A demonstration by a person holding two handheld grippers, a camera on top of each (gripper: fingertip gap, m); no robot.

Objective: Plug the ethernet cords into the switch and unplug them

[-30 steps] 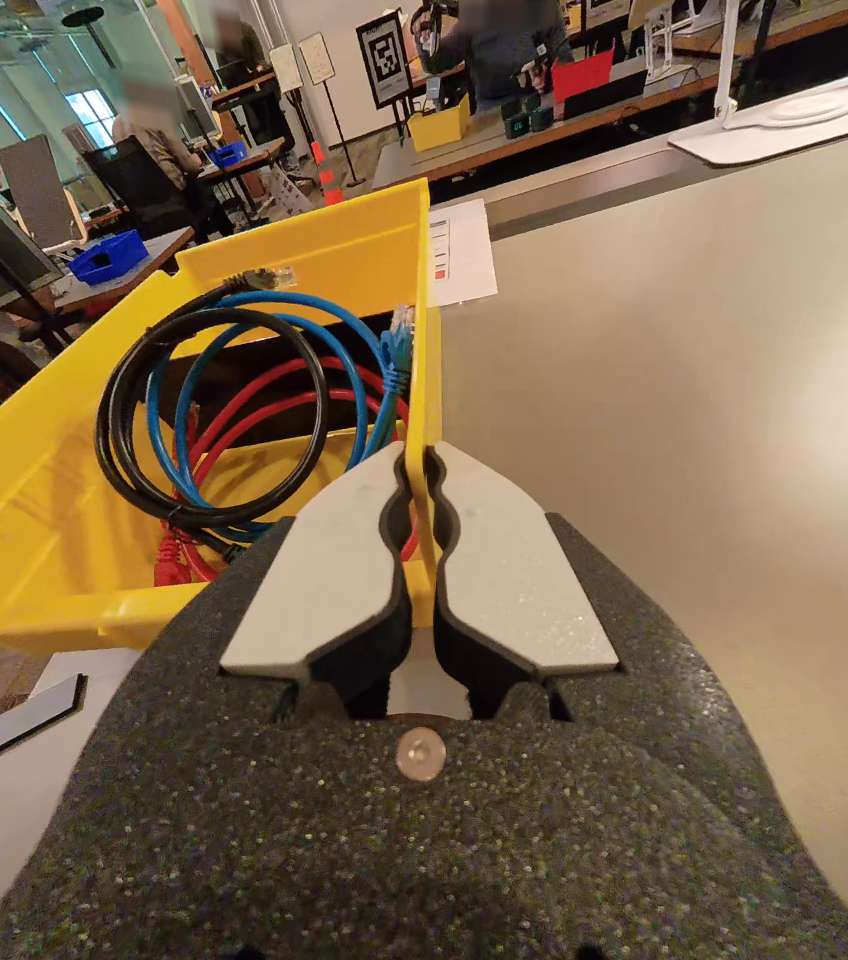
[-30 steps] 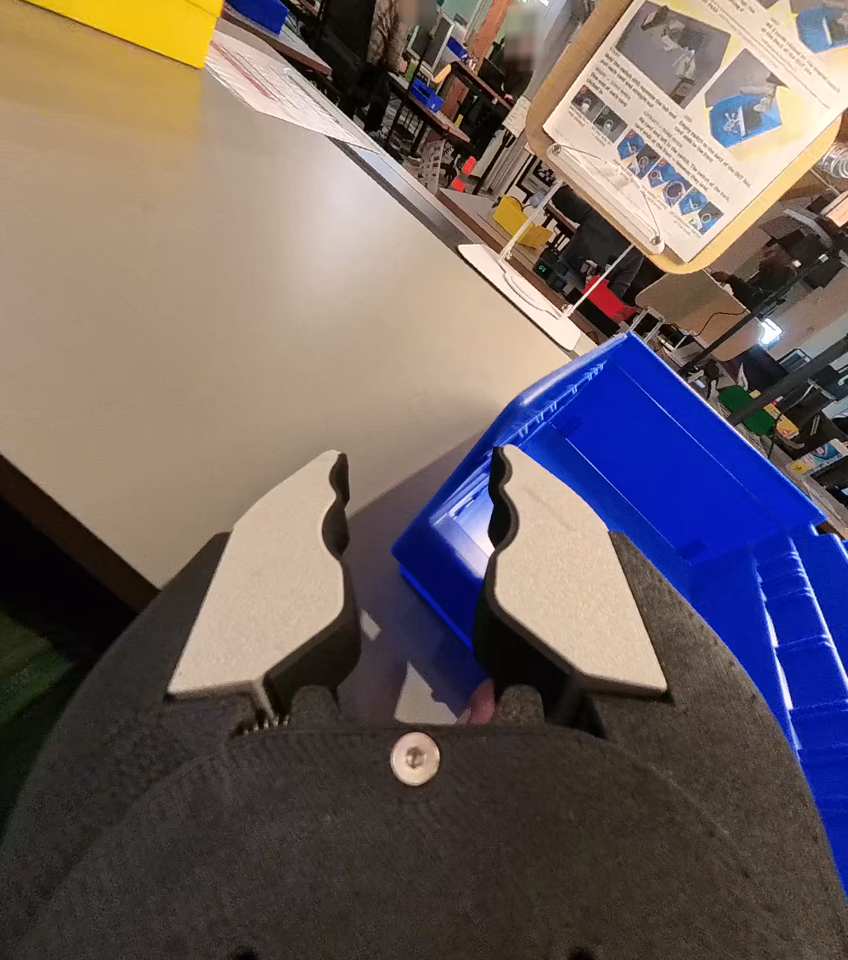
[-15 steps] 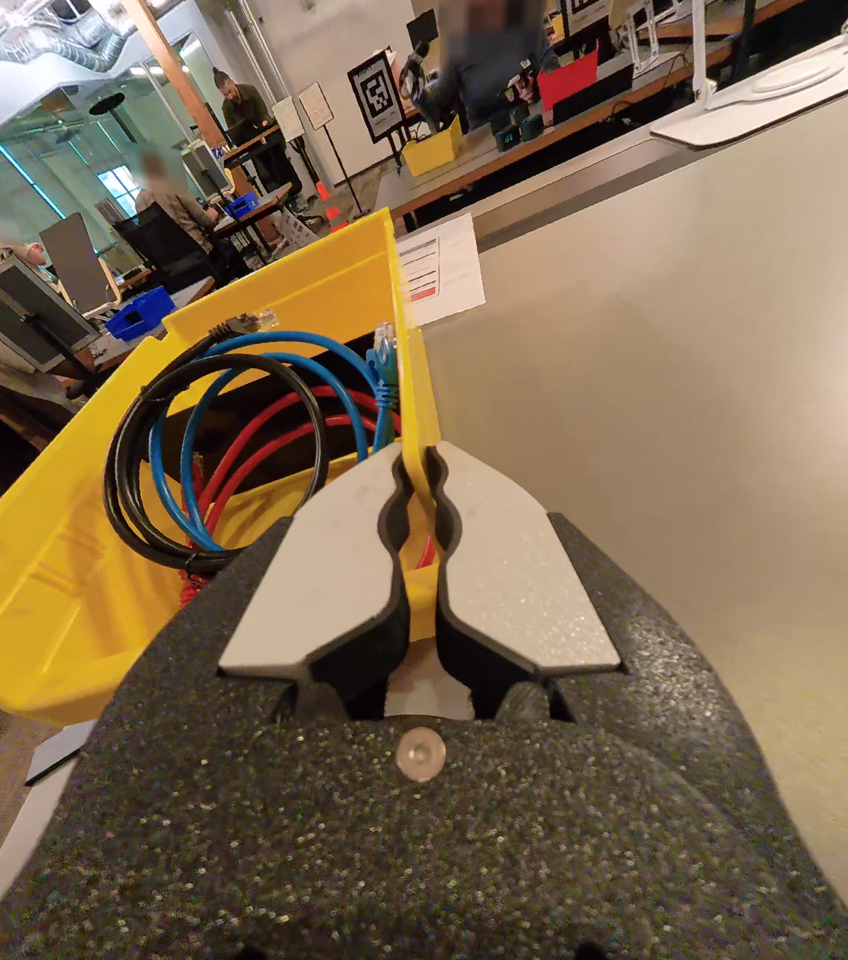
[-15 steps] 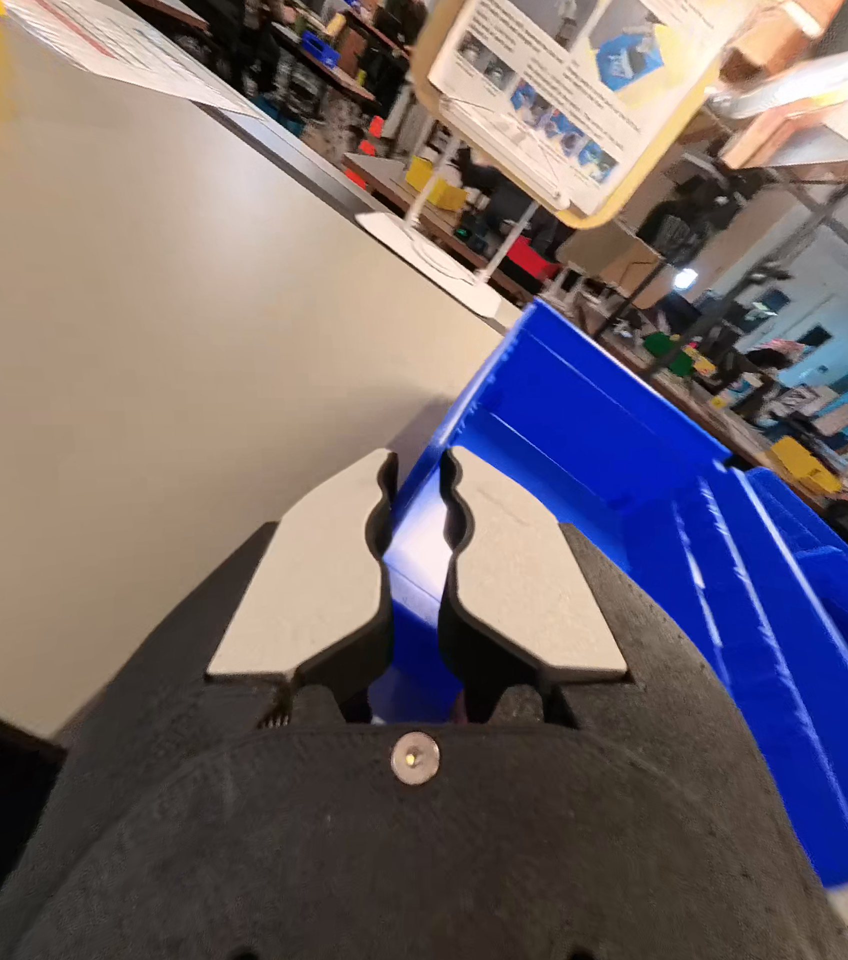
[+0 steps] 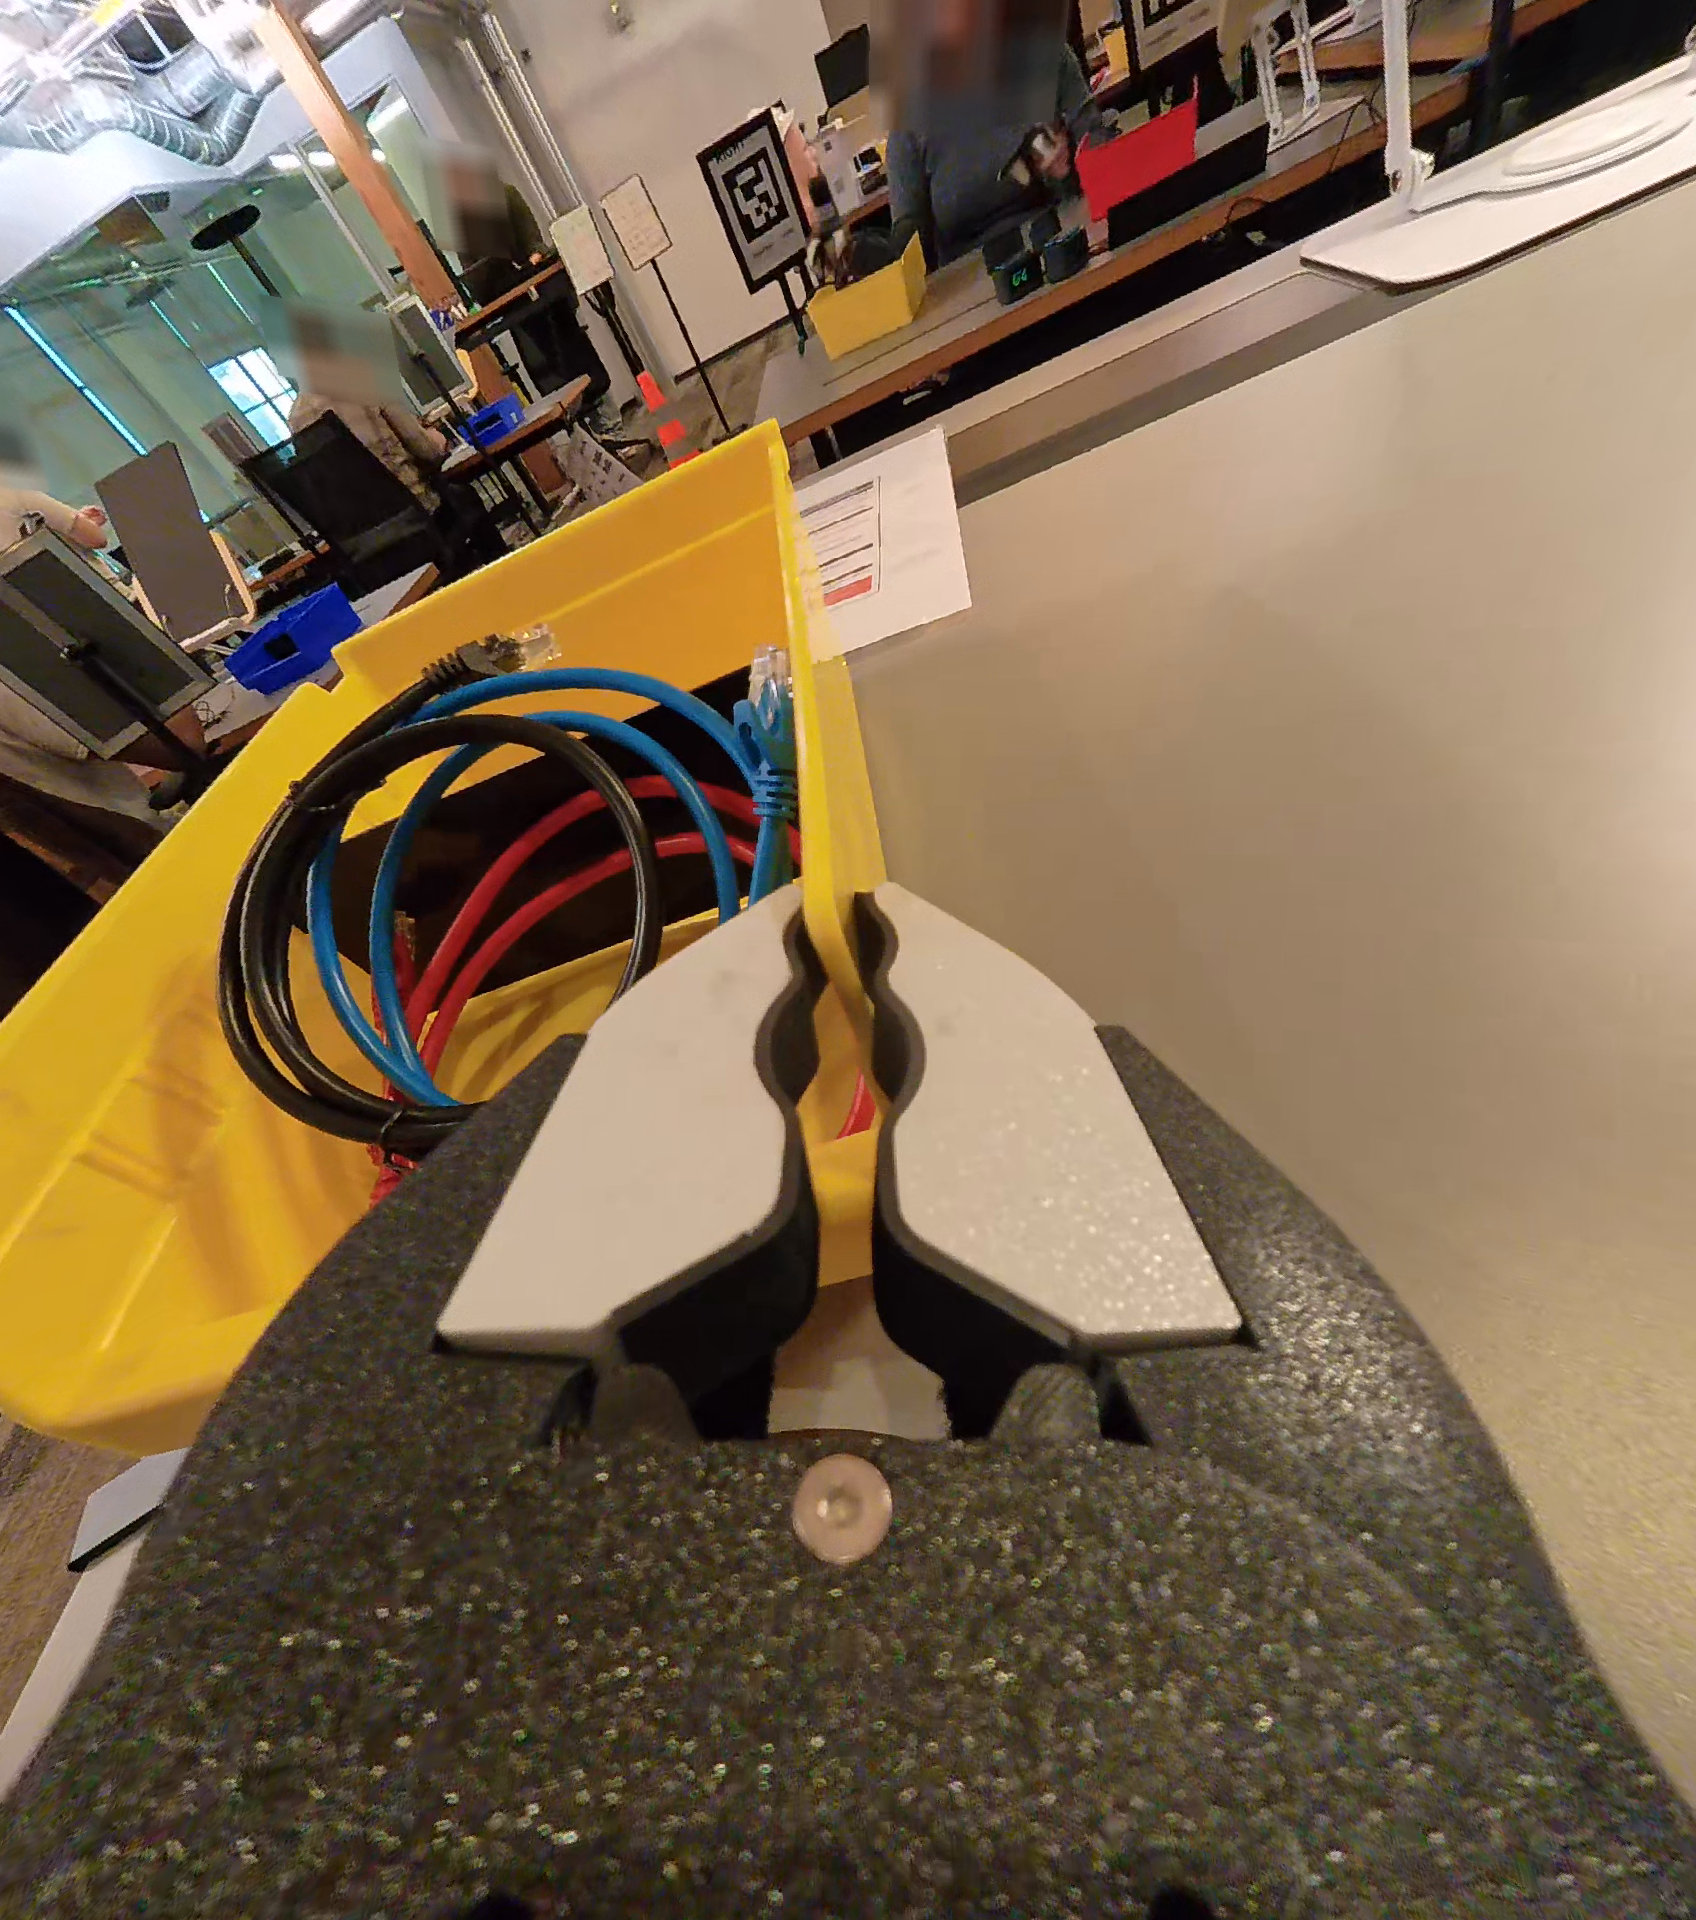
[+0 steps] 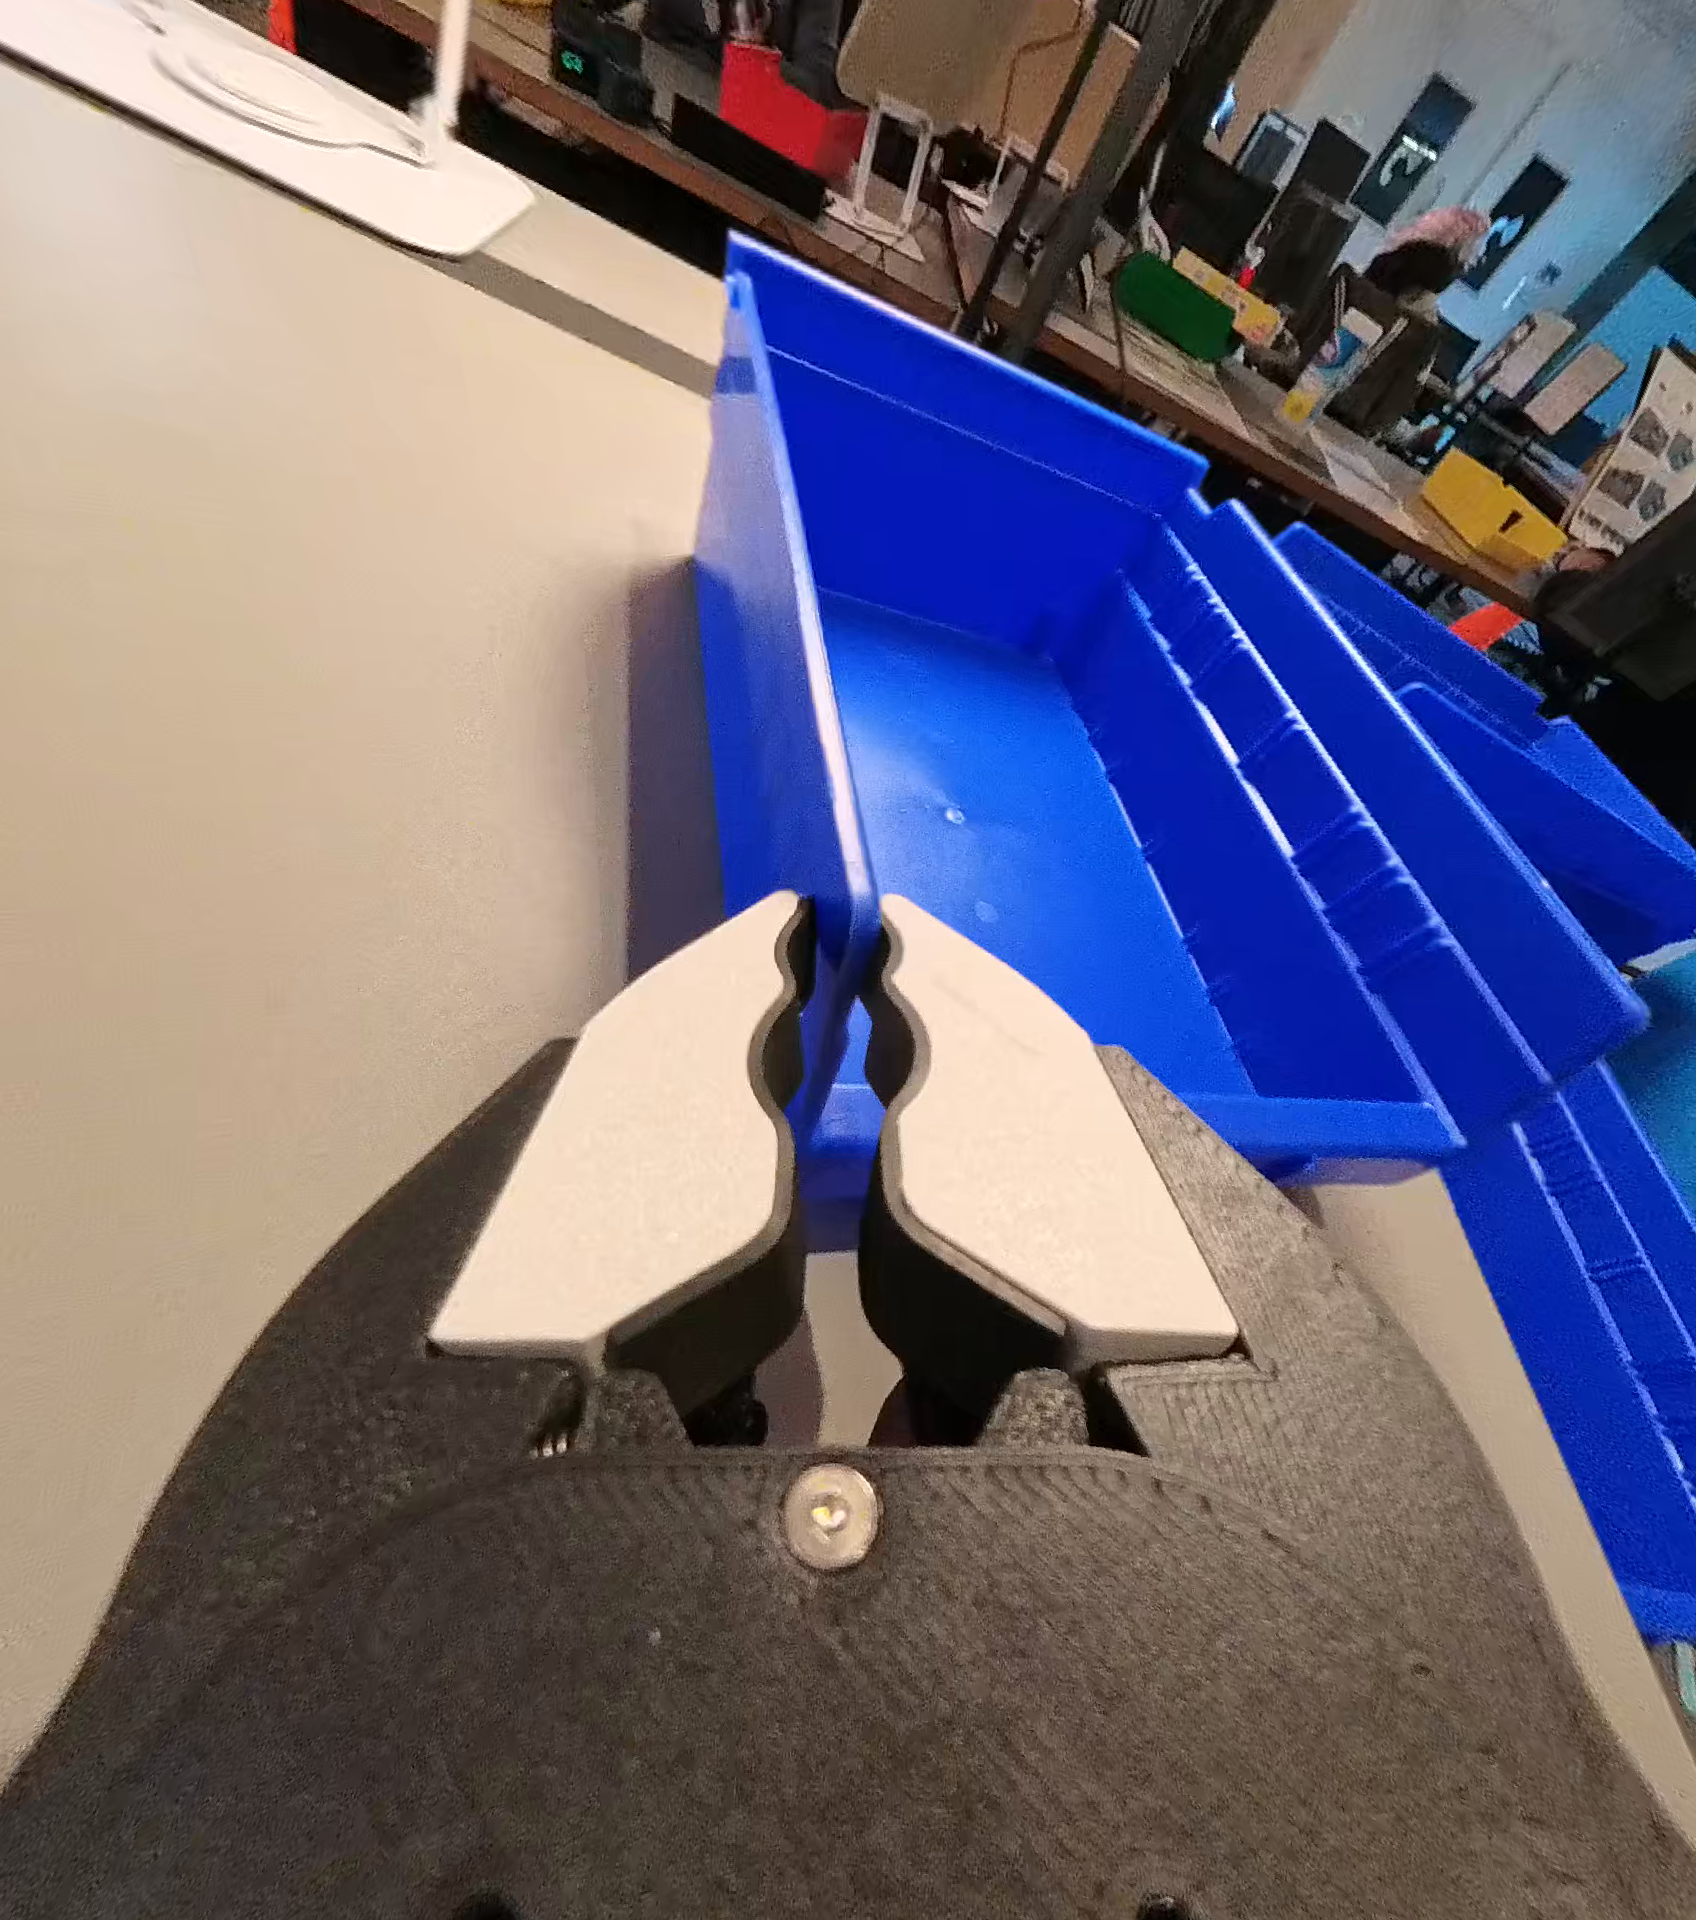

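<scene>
Left wrist view: the left gripper (image 5: pixel 836 914) is clamped on the right side wall of the yellow bin (image 5: pixel 615 597), its two fingers pinching the thin rim. A second ago the grip was the same, but the background has slid and the bin now sits more upright in the view, so the bin seems to be being lifted or dragged along the grey table (image 5: pixel 1343 831). Inside the bin, against that pinched wall, lie the coiled ethernet cords: a black cord (image 5: pixel 246 935), a blue cord (image 5: pixel 345 935) whose plug stands up just beside the wall, and a red cord (image 5: pixel 511 904) under them. A printed sheet (image 5: pixel 891 540) lies on the table just beyond the bin's far corner. No switch can be seen here.

Right wrist view: the right gripper (image 6: pixel 839 925) has changed most. A second ago its fingers stood apart short of the blue bin (image 6: pixel 979 748); now they are closed on that bin's left side wall. The bin is empty, with more blue bins (image 6: pixel 1602 1299) just to its right.

Both hands now hold bins, which I read as setting up the workspace; no cord has been plugged in yet.
</scene>
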